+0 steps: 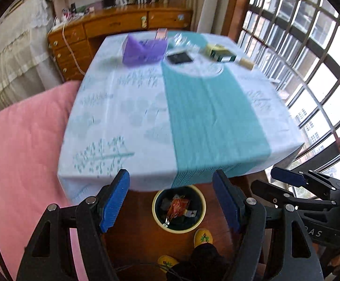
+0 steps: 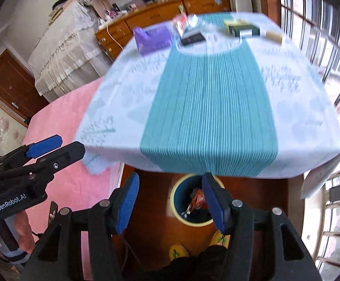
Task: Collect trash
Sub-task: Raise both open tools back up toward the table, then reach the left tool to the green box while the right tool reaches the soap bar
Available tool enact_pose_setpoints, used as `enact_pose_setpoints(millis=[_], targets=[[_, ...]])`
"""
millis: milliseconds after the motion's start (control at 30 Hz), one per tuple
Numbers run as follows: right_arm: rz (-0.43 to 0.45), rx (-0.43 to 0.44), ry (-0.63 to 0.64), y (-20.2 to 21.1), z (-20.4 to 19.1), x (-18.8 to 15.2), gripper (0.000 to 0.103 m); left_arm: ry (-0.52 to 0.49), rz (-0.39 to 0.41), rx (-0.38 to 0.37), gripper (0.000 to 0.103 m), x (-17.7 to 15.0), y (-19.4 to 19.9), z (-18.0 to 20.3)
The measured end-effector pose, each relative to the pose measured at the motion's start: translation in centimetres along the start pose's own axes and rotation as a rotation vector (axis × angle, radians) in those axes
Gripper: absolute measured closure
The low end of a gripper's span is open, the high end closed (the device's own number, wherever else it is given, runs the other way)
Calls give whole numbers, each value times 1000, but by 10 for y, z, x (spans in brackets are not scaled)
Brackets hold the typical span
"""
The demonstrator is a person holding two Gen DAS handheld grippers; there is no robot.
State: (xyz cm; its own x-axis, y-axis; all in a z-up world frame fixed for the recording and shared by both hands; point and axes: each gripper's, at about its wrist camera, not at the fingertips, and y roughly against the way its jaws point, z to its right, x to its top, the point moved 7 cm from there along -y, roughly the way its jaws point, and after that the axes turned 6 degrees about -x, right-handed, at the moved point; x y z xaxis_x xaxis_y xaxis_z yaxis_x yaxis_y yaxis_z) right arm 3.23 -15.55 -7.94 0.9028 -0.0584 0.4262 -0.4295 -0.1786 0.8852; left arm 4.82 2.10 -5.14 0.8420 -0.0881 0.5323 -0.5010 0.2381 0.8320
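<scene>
A round bin (image 1: 156,213) with a cream rim stands on the wooden floor under the table's near edge, with an orange wrapper (image 1: 177,207) and other scraps inside; it also shows in the right wrist view (image 2: 178,215). Trash lies at the table's far end: a purple box (image 1: 144,50), a black packet (image 1: 179,58), a crumpled clear wrapper (image 1: 181,39), a green box (image 1: 221,53) and a tan piece (image 1: 246,63). My left gripper (image 1: 171,201) is open and empty above the bin. My right gripper (image 2: 171,201) is open and empty, also above the bin.
The table (image 1: 132,117) has a white and teal cloth. A pink bed (image 1: 17,145) lies to the left. A wooden dresser (image 1: 113,25) stands behind. Barred windows (image 1: 305,46) are at the right. Yellow slippers (image 1: 203,237) show below.
</scene>
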Motion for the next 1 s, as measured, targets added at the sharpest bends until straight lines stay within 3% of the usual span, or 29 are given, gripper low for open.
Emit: enact_pose_setpoints(millis=[300, 633, 800, 1000], targets=[[141, -55, 11, 67, -3, 50, 47, -93, 82, -53, 32, 49, 50, 28], [278, -176, -12, 109, 31, 105, 47, -104, 115, -66, 32, 104, 56, 43], [254, -193, -14, 91, 76, 144, 47, -103, 100, -63, 31, 144, 26, 54], [194, -145, 26, 35, 150, 215, 47, -27, 31, -35, 32, 207, -53, 75]])
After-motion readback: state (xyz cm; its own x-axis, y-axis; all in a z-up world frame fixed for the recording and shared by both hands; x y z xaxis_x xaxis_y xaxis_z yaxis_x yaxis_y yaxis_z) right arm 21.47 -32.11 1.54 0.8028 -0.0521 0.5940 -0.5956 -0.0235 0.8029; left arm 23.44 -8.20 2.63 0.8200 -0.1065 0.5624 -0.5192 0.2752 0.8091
